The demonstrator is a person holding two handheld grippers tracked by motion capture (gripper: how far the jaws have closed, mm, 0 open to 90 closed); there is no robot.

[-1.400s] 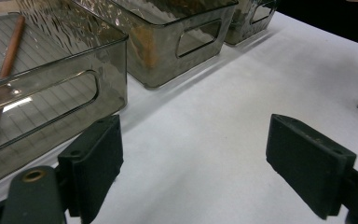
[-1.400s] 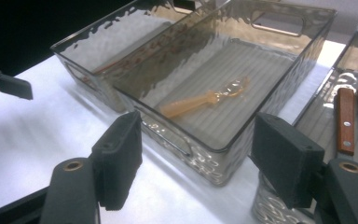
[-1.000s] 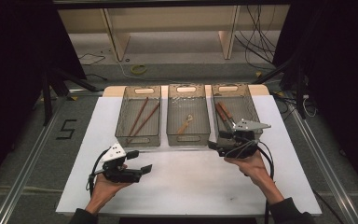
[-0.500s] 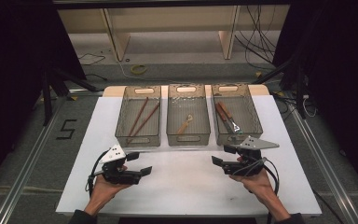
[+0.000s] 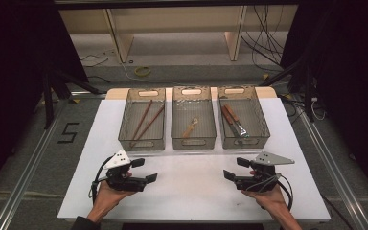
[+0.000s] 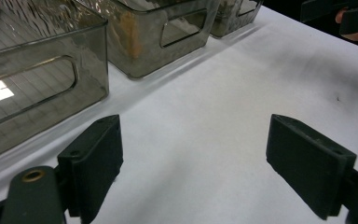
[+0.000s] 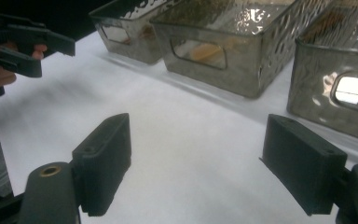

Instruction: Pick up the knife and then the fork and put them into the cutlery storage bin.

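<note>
Both grippers, left [image 5: 146,171] and right [image 5: 233,168], gape empty over the table [image 5: 191,191], right's jaws just widened, bins [image 5: 193,142] at twelve o'clock.

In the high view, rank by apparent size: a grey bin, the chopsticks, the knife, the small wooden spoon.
1. Left bin, by far the largest; the three bins look alike.
2. Chopsticks, running most of that bin's length.
3. Knife in the right bin, clearly shorter.
4. Wooden spoon in the middle bin, the smallest.

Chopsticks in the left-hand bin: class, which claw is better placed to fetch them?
Probably the left claw: it sits open just below the bin holding the chopsticks; the right claw sits below the far bin.
</note>
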